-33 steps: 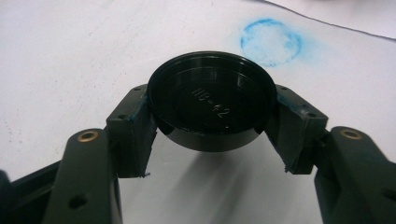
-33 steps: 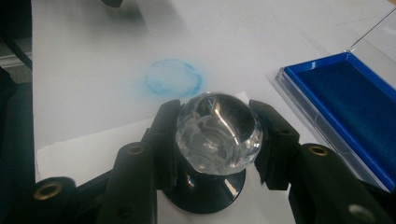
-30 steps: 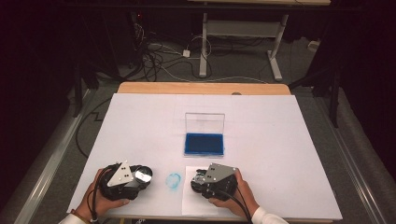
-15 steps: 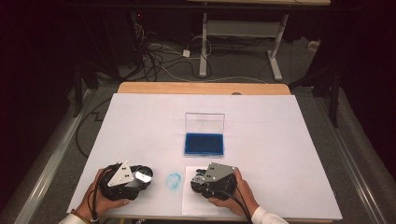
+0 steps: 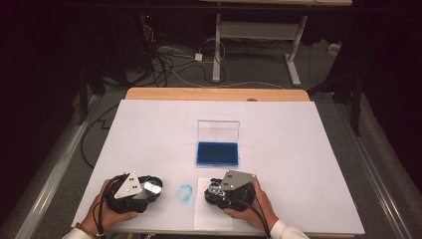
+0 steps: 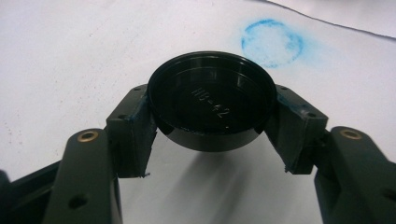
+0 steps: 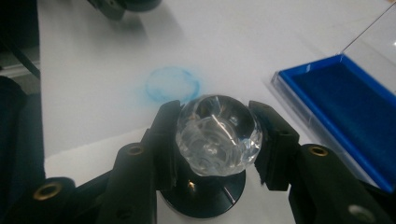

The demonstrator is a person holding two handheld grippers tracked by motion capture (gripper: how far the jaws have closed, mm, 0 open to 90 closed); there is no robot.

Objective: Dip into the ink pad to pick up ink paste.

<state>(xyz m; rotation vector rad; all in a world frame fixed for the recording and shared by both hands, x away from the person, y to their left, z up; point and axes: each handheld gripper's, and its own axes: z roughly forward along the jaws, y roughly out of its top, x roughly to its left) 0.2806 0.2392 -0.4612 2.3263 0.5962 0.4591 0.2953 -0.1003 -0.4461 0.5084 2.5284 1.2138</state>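
A: White sheet over the table, dark room and cables behind it, and both hands low at the near edge. What's the left gripper got?

B: A round black cap, clamped square between its jaws, hollow side up, with raised lettering inside. The pads press on its rim from both sides, so that grip looks sound.

A: And the right gripper?

B: Its jaws are closed on a clear knob (faceted, glassy), which sits on top of a black round base. That looks like a stamp, held by its handle over a paper slip, base toward the sheet.

A: So what does the next move turn on?

B: I'd say the line between the two grippers. The blue ring on the sheet lies just ahead of the right jaws, and in the left gripper view it lies ahead of the cap and a bit to the right. The grippers face each other across that mark, tips pointing inward.

A: And the ink pad?

B: It's out past the right jaws, off to their right side, with its clear lid standing open. The right hand is clearly nearer to it, while the left would have to cross over.

A: So cap to stamp?

B: That's my guess. The stamp's axis runs up through the knob, so the cap's open face would have to turn toward that base.
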